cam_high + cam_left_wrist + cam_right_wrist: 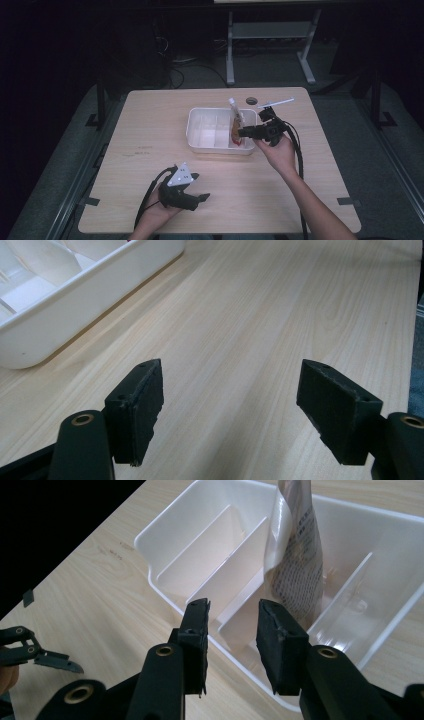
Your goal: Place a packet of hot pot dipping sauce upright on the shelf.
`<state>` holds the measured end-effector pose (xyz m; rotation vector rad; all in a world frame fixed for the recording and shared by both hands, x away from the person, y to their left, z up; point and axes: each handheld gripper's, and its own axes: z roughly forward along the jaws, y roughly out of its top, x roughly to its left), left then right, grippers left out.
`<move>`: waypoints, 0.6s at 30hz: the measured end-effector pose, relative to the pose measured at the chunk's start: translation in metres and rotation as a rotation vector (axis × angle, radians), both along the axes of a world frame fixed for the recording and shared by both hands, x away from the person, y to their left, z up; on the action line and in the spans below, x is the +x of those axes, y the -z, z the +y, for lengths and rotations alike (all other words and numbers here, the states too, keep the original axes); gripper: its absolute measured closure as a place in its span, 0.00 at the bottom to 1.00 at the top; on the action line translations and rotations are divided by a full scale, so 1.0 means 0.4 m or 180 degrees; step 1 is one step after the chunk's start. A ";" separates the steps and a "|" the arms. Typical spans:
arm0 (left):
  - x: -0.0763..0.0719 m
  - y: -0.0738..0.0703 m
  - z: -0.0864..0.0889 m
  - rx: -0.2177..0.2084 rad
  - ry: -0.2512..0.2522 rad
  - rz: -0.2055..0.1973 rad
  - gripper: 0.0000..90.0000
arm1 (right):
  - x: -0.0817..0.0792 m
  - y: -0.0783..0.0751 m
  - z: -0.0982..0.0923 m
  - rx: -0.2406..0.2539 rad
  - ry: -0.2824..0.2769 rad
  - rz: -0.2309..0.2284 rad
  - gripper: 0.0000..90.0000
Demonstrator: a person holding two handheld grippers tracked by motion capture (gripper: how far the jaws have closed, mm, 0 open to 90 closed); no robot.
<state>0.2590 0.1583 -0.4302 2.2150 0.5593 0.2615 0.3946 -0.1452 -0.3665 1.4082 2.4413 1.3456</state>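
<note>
Pouch [295,565] upright in white divided tray [165,545], right gripper [232,630] fingers narrowly parted, empty, left gripper [230,405] fingers wide over table [280,300].

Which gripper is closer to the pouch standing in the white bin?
Right. The right gripper is at the white bin's right end, beside the pouch. The left gripper rests near the table's front edge.

One white tray [197,142] sits on one wooden table [150,125], split by three dividers [235,575] into four compartments, and one pouch [236,125] stands in a compartment toward the tray's right end. Two grippers are in the scene, one near on the left [192,192] and one on the right by the tray [250,132]. At the table's far edge lie one small dark round disc [251,101] and one thin white stick [276,103].
</note>
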 end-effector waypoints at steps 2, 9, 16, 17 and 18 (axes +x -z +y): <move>0.000 0.000 0.001 -0.0005 -0.0004 0.0001 0.29 | -0.005 0.001 -0.002 -0.0014 -0.0018 -0.0009 0.71; 0.000 -0.001 0.003 -0.0011 -0.0017 0.0001 0.29 | -0.022 0.006 -0.011 -0.0002 -0.0070 -0.0017 0.70; 0.002 -0.001 0.005 -0.0010 -0.0022 0.0002 0.29 | -0.038 0.012 -0.022 0.0039 -0.0111 -0.0027 0.67; 0.002 -0.001 0.006 -0.0010 -0.0022 0.0003 0.29 | -0.041 0.014 -0.025 0.0053 -0.0121 -0.0022 0.66; 0.003 -0.001 0.006 -0.0011 -0.0025 0.0003 0.29 | -0.043 0.015 -0.027 0.0058 -0.0126 -0.0013 0.66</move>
